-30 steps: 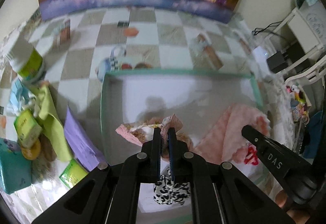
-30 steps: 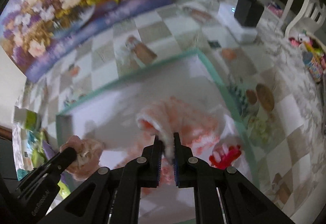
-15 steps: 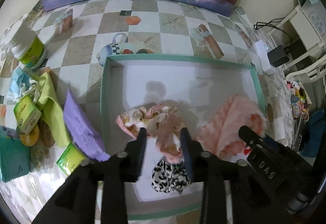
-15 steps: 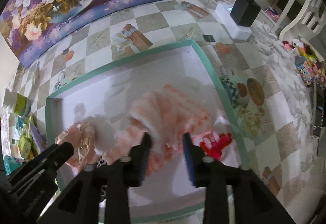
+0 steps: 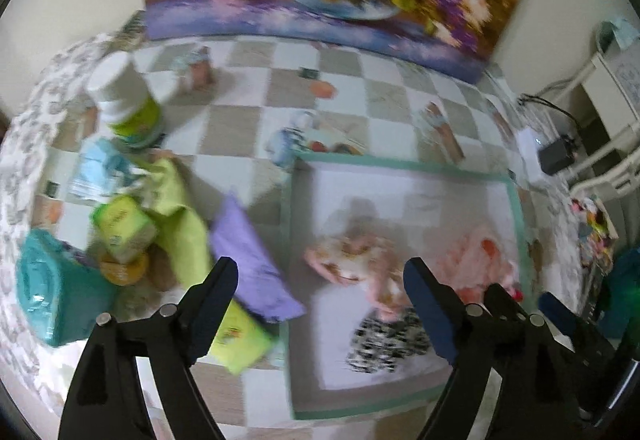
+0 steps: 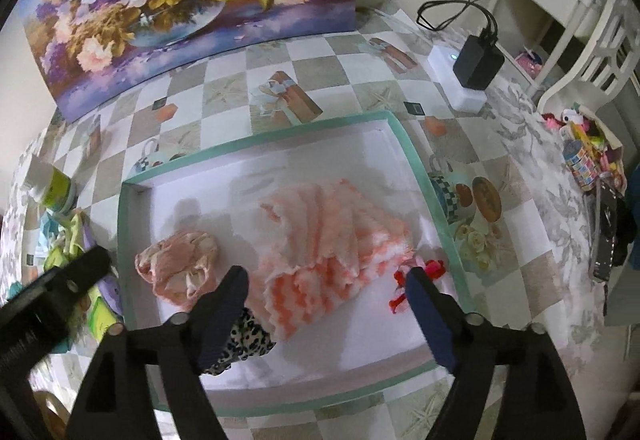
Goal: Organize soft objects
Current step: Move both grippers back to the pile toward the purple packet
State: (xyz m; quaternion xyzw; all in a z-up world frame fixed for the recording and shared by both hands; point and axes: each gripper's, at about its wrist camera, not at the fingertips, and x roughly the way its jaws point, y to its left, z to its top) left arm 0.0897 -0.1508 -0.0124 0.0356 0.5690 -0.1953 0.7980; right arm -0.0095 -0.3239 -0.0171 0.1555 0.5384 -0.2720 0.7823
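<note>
your left gripper (image 5: 320,280) has just been opening and its jaws now stand wide apart with nothing pressed between them; off its left finger lie a teal packet (image 5: 52,292), a yellow-green box (image 5: 124,228), a green cloth (image 5: 180,216) and a white-capped jar (image 5: 124,100) farther ahead; just ahead of that left finger sits a purple pouch (image 5: 252,260), with a lime packet (image 5: 240,336) beside the finger; ahead, between the fingers, the teal-rimmed tray (image 5: 400,162) begins, and in it a pink floral scrunchie (image 5: 352,260) lies loose; a black-and-white spotted scrunchie (image 5: 380,344) lies just inside the right finger; this view is blurred, so finer detail is lost; your right gripper (image 6: 326,280) has just been opening too, jaws spread wide and holding nothing; to its left the floral scrunchie lies on the tray floor, clear of the left finger; the spotted scrunchie is partly hidden behind that finger; between and ahead of the fingers the pink-and-white fluffy towel (image 6: 332,240) rests crumpled in the tray, not touched by either pad; by the right fingertip a red hair tie (image 6: 432,268) lies near the tray's right wall; beyond the tray stands a flower painting (image 6: 180,0).
</note>
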